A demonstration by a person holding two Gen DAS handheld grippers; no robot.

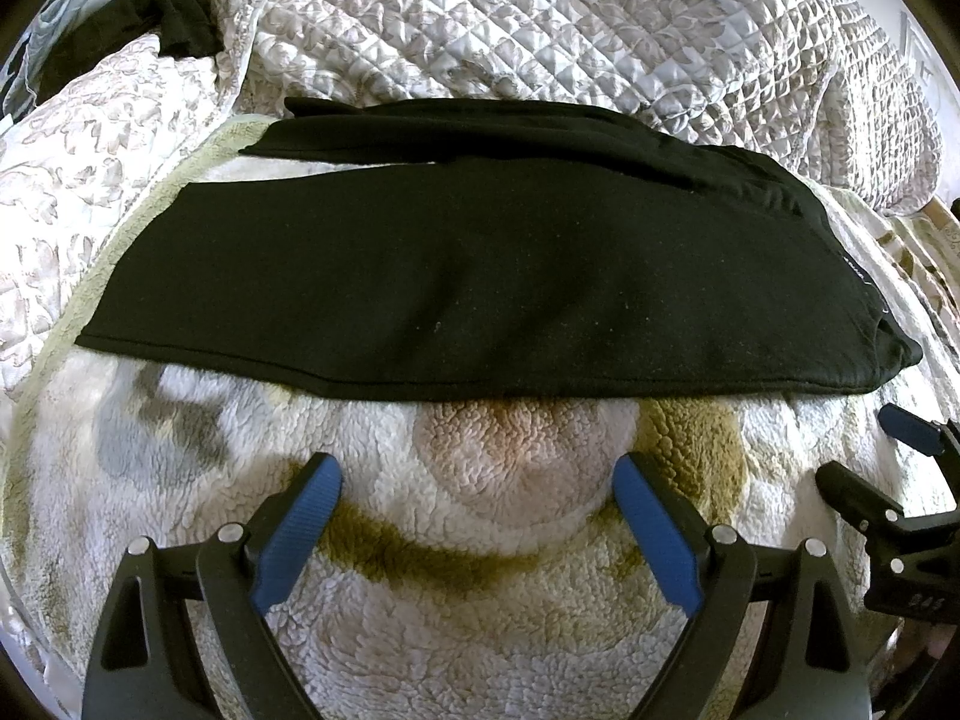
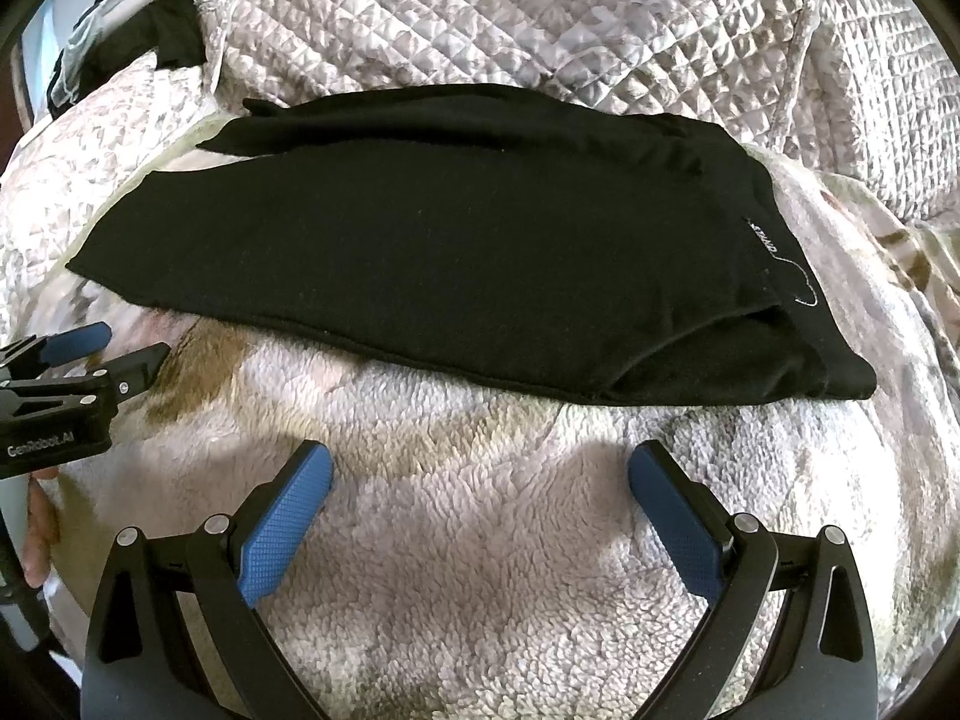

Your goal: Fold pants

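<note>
Black pants [image 1: 468, 276] lie flat across a fleece blanket [image 1: 492, 540], legs stacked lengthwise, waistband at the right with a small white logo [image 2: 780, 258]. In the right wrist view the same pants [image 2: 444, 258] stretch from left to right. My left gripper [image 1: 477, 474] hovers open just short of the pants' near edge, holding nothing. My right gripper [image 2: 480, 462] is open too, over bare fleece before the waist end. Each gripper shows in the other's view: the right gripper [image 1: 870, 450] at the right edge, the left gripper [image 2: 126, 342] at the left edge.
A quilted bedspread [image 1: 540, 18] is bunched behind the pants. Another dark garment [image 1: 150, 24] lies at the far left on a patterned pillow [image 1: 90, 150]. A hand [image 2: 39, 534] shows at the left edge of the right wrist view.
</note>
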